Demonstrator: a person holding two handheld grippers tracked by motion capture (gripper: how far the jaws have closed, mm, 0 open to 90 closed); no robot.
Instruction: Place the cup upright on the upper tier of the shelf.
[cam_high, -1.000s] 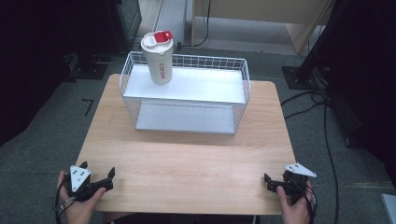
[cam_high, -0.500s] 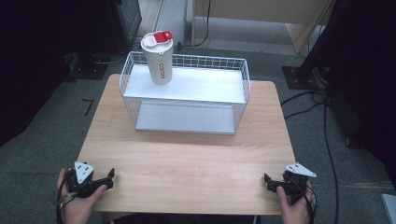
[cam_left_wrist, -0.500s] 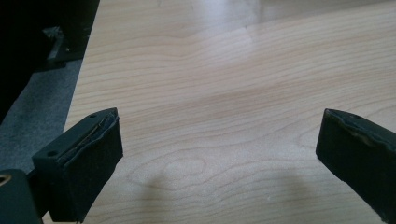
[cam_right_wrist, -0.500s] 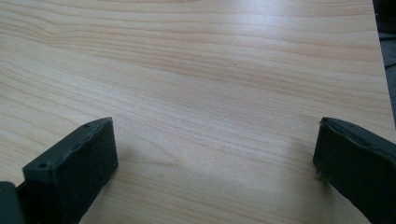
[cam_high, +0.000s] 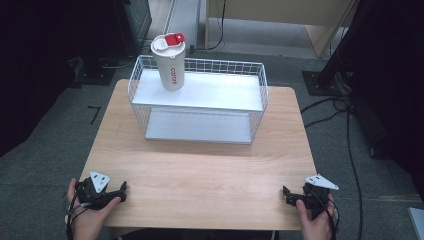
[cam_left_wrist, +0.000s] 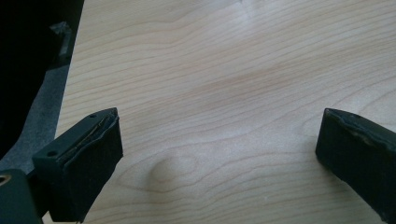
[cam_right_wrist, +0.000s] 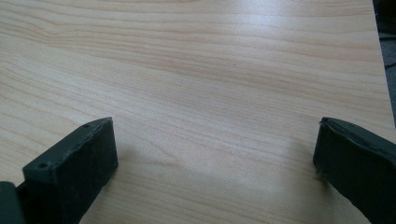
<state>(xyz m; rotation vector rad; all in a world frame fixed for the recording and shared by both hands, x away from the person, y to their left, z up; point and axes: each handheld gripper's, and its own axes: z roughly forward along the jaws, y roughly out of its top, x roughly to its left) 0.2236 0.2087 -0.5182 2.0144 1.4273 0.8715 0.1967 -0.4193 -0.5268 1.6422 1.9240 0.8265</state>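
A white tumbler (cam_high: 169, 62) with a red-and-white lid and red lettering stands upright at the far left, on the wire basket's (cam_high: 260, 95) upper shelf.

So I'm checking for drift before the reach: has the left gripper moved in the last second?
Yes, slightly: the left gripper has slid back along the table edge toward the near corner.

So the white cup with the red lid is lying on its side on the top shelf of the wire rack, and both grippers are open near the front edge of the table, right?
Not quite. The cup stands upright on the top shelf of the rack, as the high view shows. The rest holds: the left gripper and right gripper are open near the table's front edge.
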